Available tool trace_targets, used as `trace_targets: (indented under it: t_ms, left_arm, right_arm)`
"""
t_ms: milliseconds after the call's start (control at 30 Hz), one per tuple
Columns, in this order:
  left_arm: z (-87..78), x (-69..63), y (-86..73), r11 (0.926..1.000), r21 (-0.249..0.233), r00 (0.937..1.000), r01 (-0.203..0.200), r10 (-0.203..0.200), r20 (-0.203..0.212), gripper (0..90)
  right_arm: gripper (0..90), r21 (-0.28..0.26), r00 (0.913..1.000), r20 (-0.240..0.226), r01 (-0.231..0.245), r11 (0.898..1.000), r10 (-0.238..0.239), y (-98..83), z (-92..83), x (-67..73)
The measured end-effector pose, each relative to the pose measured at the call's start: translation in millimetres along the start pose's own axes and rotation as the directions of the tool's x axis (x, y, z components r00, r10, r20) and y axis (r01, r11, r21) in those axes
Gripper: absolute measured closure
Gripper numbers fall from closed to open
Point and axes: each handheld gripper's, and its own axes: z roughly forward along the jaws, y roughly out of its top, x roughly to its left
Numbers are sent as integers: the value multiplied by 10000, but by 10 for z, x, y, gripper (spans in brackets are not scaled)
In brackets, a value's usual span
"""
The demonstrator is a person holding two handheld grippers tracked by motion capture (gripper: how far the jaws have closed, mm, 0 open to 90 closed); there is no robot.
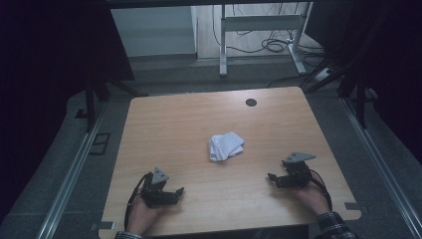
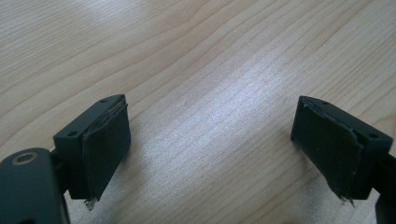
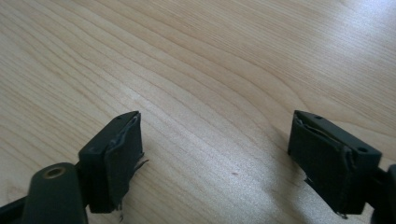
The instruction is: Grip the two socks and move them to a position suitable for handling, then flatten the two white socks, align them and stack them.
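Surface: a light wooden surface [image 1: 169, 124] with a round dark hole [image 1: 251, 102] near its far edge.
Cloth: a crumpled white cloth [image 1: 225, 146] lies near the middle of the surface, well apart from both tools.
Left hand-held gripper [image 1: 175, 193]: rests near the front left edge, held in the left hand [image 1: 145, 215]; jaws spread wide with nothing between them.
Right hand-held gripper [image 1: 272, 177]: rests near the front right, held in the right hand [image 1: 312, 196]; jaws likewise wide apart and empty.
High view: grey floor and cables [image 1: 268, 45] beyond the surface.
Gripper views: close wood grain between black pads [image 2: 107, 149], whose edges look frayed.
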Motion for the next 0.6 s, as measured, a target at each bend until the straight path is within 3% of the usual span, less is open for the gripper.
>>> trace_targets:
  t_ms: [600]
  left_arm:
    - [7,-2,5,10000,-24,10000,13,-13,-2,118]
  right_arm:
    - [159,-22,9998,137,-112,9999,112,-7,0,12]
